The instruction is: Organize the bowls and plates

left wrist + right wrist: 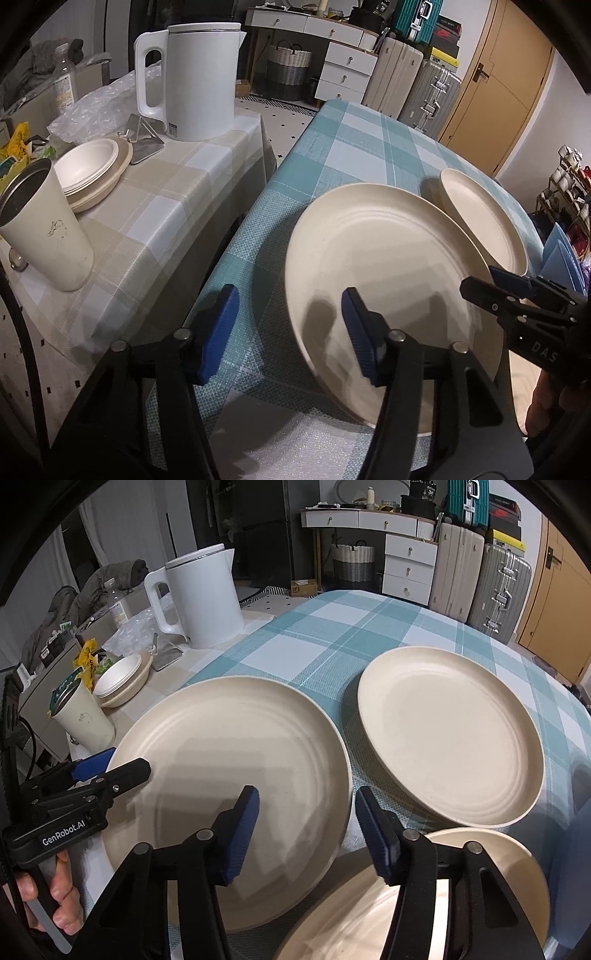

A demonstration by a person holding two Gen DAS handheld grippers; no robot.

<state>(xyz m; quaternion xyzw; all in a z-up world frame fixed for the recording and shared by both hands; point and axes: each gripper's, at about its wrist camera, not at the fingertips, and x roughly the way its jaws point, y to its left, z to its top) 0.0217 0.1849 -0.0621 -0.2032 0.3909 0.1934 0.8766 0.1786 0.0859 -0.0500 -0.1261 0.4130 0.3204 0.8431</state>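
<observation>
Left gripper (pixel 290 294) marked GenRobot.AI: jaws apart astride large plate (pixel 388 251) rim | right gripper (pixel 308 793) marked DAS: likewise unclenched

White lettering "GenRobot.AI" runs along the black body of the left tongs (pixel 92 771), seen from the right wrist view. From the left wrist view, the letters "DAS" stand on the black body of the right tongs (pixel 496 278). The print on the bottle label (pixel 63 90) beside the kettle is too small to read.
</observation>
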